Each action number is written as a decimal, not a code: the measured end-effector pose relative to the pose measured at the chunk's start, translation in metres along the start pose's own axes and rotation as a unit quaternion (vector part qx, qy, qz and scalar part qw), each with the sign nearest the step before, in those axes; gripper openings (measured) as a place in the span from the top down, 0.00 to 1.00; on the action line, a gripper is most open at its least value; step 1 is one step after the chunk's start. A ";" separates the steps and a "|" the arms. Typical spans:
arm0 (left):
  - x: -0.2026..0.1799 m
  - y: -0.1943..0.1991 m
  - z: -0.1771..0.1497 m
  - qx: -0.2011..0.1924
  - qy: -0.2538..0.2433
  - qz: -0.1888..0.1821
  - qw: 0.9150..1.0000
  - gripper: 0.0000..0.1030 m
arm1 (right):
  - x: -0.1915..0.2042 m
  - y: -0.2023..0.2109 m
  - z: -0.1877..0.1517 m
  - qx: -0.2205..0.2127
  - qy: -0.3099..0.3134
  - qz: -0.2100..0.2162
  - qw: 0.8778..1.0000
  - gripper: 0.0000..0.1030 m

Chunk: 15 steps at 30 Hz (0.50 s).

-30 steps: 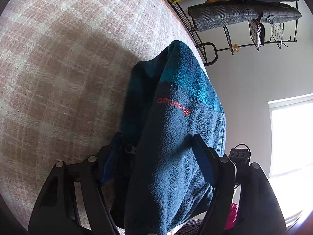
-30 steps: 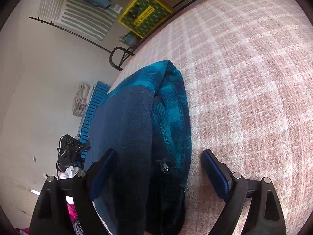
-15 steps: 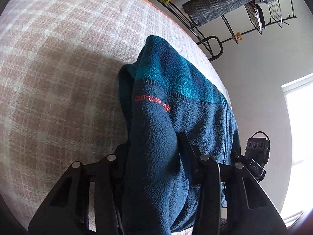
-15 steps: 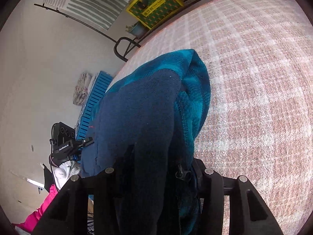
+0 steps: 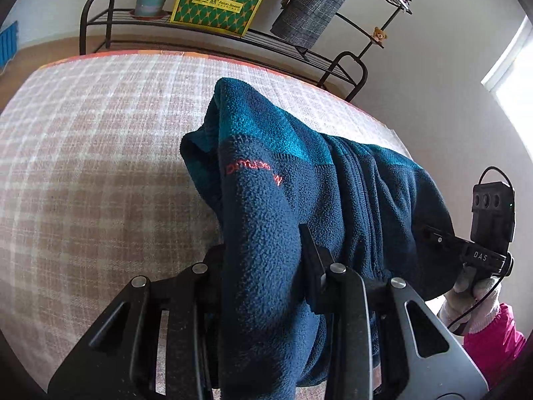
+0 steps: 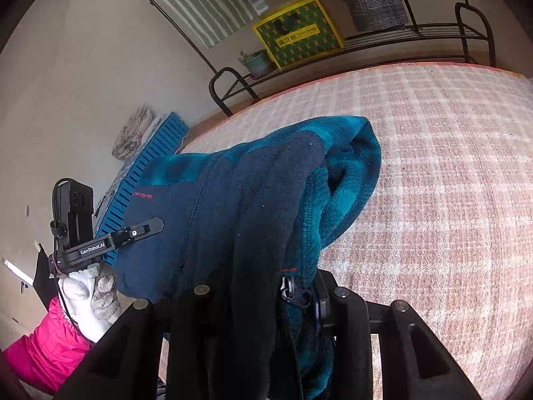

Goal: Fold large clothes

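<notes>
Both grippers, left (image 5: 263,260) and right (image 6: 260,286), closing on bunched fleece jacket (image 5: 299,183) above plaid bed (image 5: 83,166); thick folds may slip free.

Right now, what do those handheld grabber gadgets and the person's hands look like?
Both are matte black plastic with angular fingers and silver rivets. The left gripper reads "GenRobot.AI"; the right gripper reads "DAS", each topped by a cabled black camera box. White knit gloves, bright pink sleeves.

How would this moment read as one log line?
left gripper: closing on fleece | right gripper: closing on fleece | fleece: bunched over bed
</notes>
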State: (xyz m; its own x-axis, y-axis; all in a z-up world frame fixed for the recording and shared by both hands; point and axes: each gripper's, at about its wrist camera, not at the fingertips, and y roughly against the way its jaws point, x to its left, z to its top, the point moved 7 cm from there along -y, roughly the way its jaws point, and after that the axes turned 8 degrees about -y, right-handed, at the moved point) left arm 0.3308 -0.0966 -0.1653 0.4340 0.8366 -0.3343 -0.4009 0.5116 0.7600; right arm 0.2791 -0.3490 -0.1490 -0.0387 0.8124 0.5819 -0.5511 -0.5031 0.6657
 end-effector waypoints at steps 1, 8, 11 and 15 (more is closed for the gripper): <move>-0.002 0.004 -0.001 -0.004 -0.009 0.008 1.000 0.69 | 0.002 0.002 0.000 -0.002 0.004 -0.002 1.000 0.67; -0.026 0.019 0.001 -0.030 -0.048 0.042 0.998 0.70 | 0.021 0.011 0.004 -0.022 0.028 -0.015 0.999 0.67; -0.038 0.025 0.006 -0.043 -0.071 0.053 0.995 0.70 | 0.027 0.021 0.005 -0.035 0.037 -0.019 0.999 0.67; -0.046 0.038 0.010 -0.062 -0.089 0.060 0.992 0.70 | 0.038 0.032 0.006 -0.052 0.050 -0.021 0.997 0.67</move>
State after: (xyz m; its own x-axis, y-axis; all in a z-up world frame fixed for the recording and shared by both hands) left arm 0.3032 -0.1174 -0.1153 0.5083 0.8507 -0.1339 -0.5492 0.4400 0.7105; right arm 0.2653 -0.3362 -0.1025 -0.0939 0.8599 0.5018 -0.6372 -0.4392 0.6333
